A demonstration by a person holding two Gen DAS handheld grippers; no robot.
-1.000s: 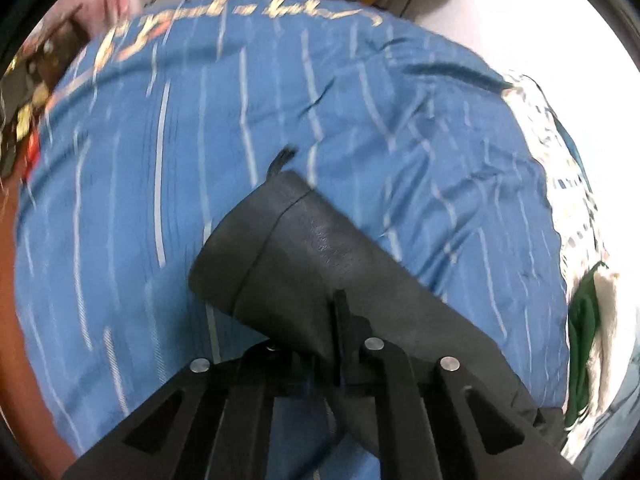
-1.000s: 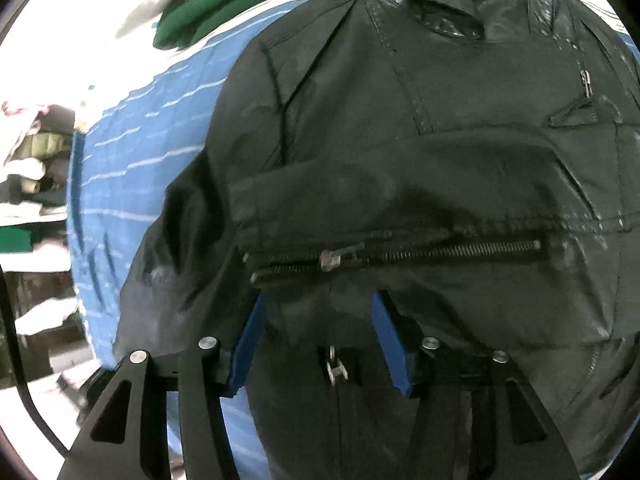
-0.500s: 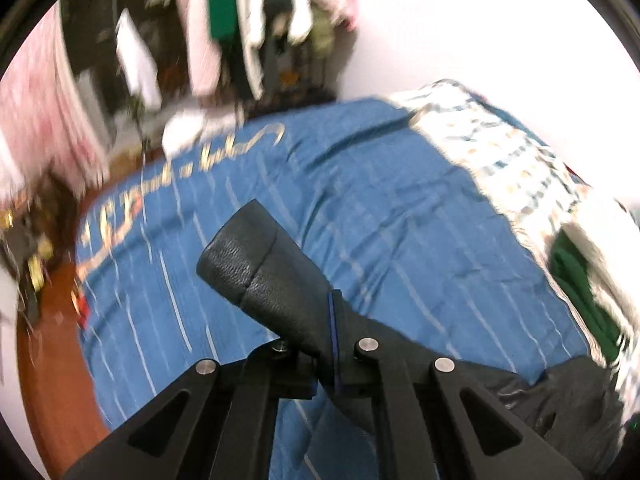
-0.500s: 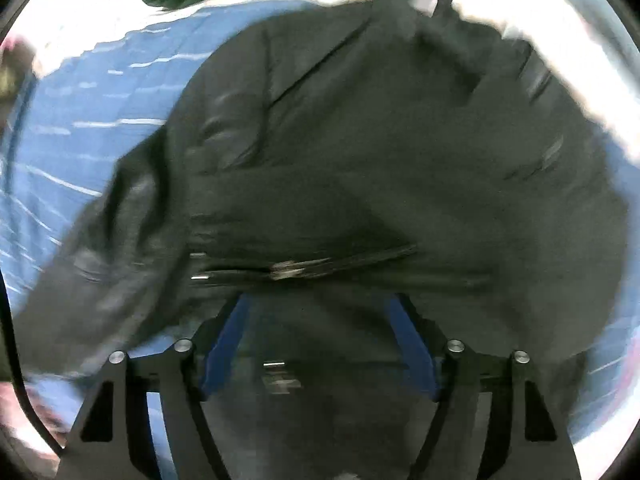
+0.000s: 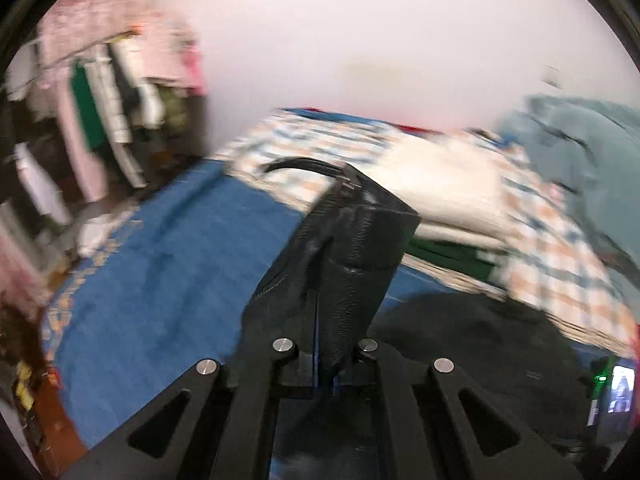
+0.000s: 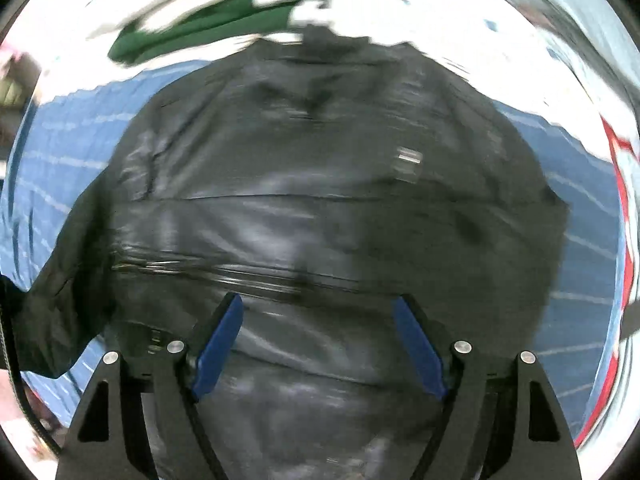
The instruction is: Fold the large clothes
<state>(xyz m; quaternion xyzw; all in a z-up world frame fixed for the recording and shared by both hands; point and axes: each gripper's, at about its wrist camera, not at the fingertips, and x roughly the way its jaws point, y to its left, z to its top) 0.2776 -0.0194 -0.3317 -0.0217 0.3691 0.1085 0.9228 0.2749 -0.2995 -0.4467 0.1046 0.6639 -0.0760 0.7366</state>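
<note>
Now | left gripper (image 5: 326, 364): jaws clamped on sleeve (image 5: 356, 248), lifted over blue bed (image 5: 160, 280) | right gripper (image 6: 318, 344): jaws opening, nothing pinched, above jacket (image 6: 320, 168) | jacket lies flat on bed, green cloth (image 6: 208, 28) beyond collar

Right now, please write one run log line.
left gripper: shut on jacket sleeve | right gripper: opening, empty, above black jacket

**Occluded / blurred regions**

Left wrist view was smeared: hanging clothes (image 5: 108, 120) could not be told apart. Left gripper (image 5: 326, 368) pads were hidden by the black sleeve (image 5: 348, 256). In the right wrist view, the jacket (image 6: 320, 184) was streaked, its lower part cut off by the frame edge.
</note>
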